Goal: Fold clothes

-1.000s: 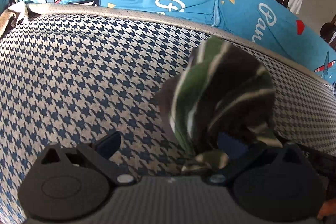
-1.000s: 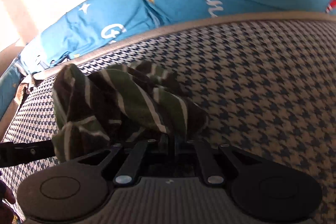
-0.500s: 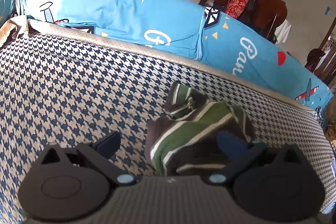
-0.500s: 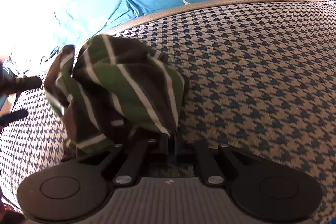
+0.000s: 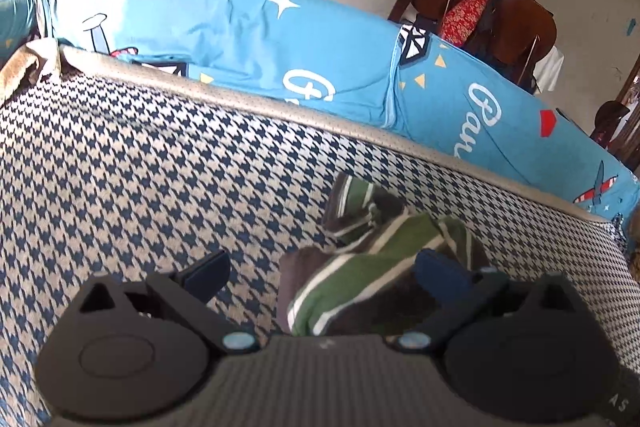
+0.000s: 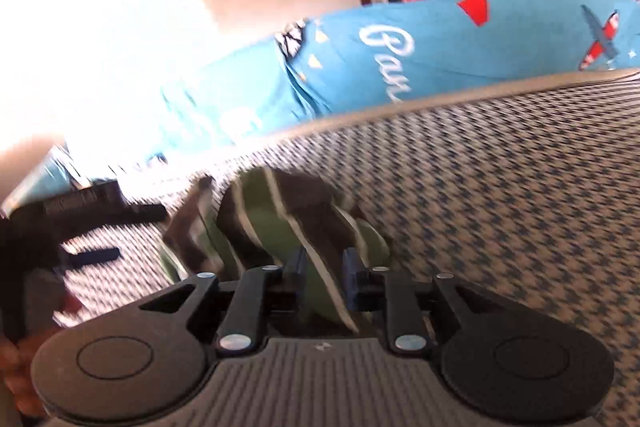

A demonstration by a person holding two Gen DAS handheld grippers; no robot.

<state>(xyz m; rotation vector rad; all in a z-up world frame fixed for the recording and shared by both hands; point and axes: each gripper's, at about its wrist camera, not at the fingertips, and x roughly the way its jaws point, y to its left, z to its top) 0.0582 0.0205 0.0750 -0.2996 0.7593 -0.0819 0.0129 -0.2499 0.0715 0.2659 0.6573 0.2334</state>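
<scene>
Lower centre of the right wrist view: right gripper [image 6: 323, 277], jaws now parting where a moment ago they pinched shut; a fold of the striped green-and-brown garment [image 6: 280, 223] remains between them. Garment: bunched, resting on the houndstooth cushion [image 6: 500, 207]. Left gripper [image 5: 320, 271]: wide apart, gripping nothing. Release under way; folding unfinished.

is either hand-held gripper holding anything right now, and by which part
Left hand-held gripper holds nothing. Right hand-held gripper is opening, with a fold of the striped garment between its jaws.
</scene>
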